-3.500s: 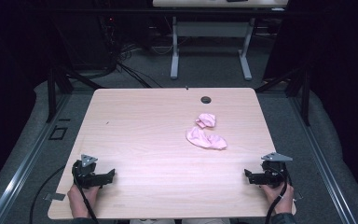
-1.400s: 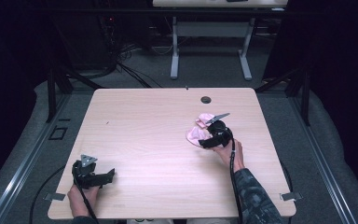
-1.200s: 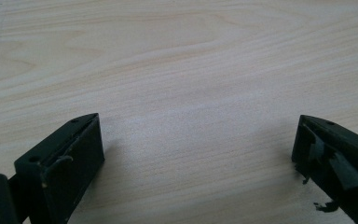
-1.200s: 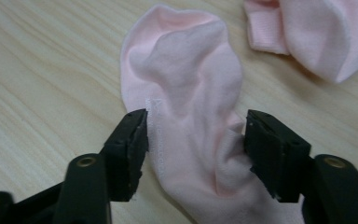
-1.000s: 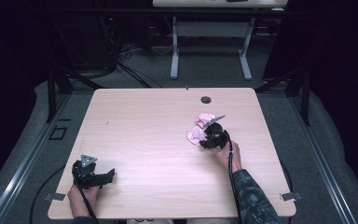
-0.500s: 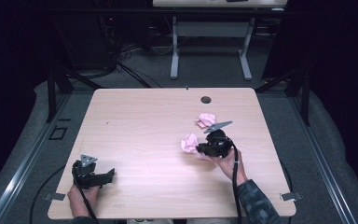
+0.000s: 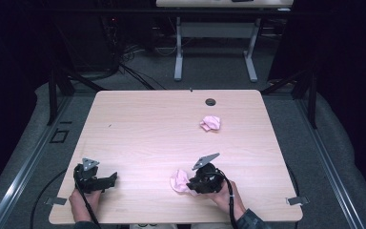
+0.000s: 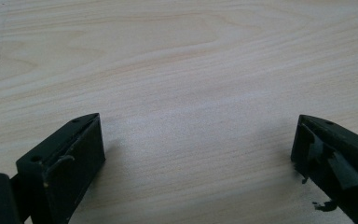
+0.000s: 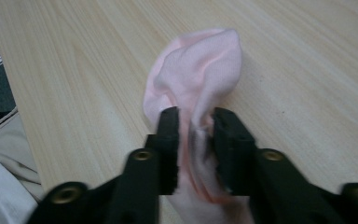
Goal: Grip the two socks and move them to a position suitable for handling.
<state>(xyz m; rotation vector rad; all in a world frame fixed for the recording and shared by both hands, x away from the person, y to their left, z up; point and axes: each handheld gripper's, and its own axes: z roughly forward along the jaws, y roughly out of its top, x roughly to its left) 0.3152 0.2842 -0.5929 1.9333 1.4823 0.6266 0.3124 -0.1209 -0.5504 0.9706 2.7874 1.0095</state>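
Observation:
My right gripper (image 7: 194,183) is shut on a pink sock (image 7: 178,180) near the table's front edge, right of centre. In the right gripper view the sock (image 9: 198,70) is bunched between the two black jaws of the gripper (image 9: 195,122) and trails forward onto the wood. A second crumpled pink sock (image 7: 210,123) lies farther back on the table, apart from both grippers. My left gripper (image 7: 111,179) rests at the front left with its jaws wide apart; in the left gripper view the gripper (image 8: 196,140) has only bare wood between its fingers.
The light wooden table (image 7: 147,129) has a small black grommet (image 7: 211,101) near its back edge. Dark floor, cables and another table's legs (image 7: 177,52) lie beyond. A trouser leg (image 9: 2,154) shows past the table's near edge in the right gripper view.
My right gripper went from the front right to the socks, shut on one, and has dragged it toward the front edge. The other sock stayed put. The left gripper has not moved.

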